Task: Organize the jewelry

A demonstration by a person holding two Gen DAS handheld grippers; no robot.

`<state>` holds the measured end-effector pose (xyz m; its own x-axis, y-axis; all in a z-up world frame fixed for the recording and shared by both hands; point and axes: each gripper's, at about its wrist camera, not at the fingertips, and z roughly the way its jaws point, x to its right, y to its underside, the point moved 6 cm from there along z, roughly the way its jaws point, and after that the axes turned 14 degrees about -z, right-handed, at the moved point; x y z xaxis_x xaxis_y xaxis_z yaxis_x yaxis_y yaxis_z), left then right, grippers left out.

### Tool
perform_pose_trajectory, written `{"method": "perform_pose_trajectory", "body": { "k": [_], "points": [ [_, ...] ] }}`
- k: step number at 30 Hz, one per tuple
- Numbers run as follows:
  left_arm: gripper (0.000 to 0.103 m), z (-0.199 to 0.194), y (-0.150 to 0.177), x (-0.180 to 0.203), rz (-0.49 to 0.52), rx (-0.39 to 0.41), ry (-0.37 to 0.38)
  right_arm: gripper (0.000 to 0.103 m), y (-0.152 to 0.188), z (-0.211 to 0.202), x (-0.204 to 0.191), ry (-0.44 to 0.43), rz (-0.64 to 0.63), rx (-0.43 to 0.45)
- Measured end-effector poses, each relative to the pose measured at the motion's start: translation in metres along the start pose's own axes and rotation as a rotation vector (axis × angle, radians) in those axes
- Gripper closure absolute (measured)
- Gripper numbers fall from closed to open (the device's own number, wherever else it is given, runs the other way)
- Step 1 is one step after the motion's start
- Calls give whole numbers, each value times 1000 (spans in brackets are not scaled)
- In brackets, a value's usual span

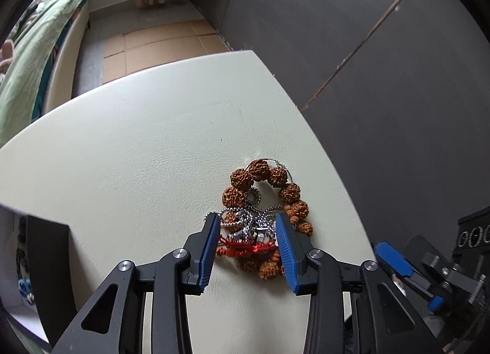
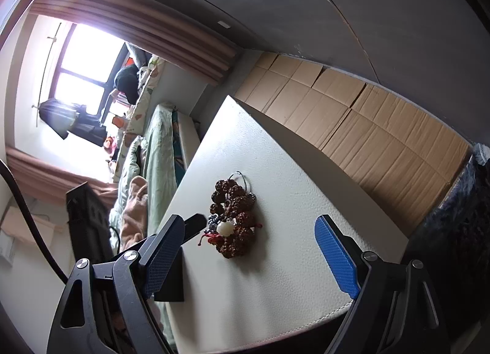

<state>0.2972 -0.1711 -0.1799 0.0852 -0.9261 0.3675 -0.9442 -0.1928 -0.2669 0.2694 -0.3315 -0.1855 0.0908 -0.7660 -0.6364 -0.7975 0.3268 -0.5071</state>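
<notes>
A pile of jewelry lies on the white leather table: a bracelet of brown knobbly beads, silver chains and a red cord. My left gripper is open, its blue pads on either side of the pile's near part, just above it. In the right wrist view the same pile shows with a white bead. My right gripper is open and wide, hovering short of the pile. The left gripper's finger reaches the pile from the left.
A black box stands at the table's left edge, also in the right wrist view. A dark wall panel borders the table's right side. Cardboard covers the floor beyond. A bed with green bedding is at left.
</notes>
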Motion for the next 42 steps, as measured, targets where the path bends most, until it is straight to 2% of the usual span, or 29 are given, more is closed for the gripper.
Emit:
{"method": "perform_pose_trajectory", "body": {
  "k": [5,8,10,15,19,24,25,27,34,38,42],
  "points": [
    [76,11,1,0,32,-15,-44,15,1,4,-2,-1,-9,-15],
    [89,7,1,-2,50,8,-62,15,2,6,-2,4,-12,-22],
    [89,1,0,-3,46,19,-69,15,2,6,-2,7,-11,-22],
    [90,-25,-3,5,53,49,-9,15,2,7,-1,14,-10,-24],
    [90,-43,-8,12,70,98,0,15,3,7,-3,25,-21,-24],
    [90,-68,-14,19,61,134,51,15,4,6,-4,28,-29,-19],
    [103,-73,-15,21,59,143,61,15,4,6,-5,28,-31,-18],
    [101,-87,-19,24,63,168,72,15,2,7,-6,30,-39,-17],
    [102,-147,-29,34,67,273,124,38,2,17,-8,38,-38,-57],
    [102,-176,-34,36,66,325,146,41,2,23,-14,20,-46,-78],
    [102,-208,-42,35,59,382,167,41,0,31,-23,42,-74,-101]
  ]
}}
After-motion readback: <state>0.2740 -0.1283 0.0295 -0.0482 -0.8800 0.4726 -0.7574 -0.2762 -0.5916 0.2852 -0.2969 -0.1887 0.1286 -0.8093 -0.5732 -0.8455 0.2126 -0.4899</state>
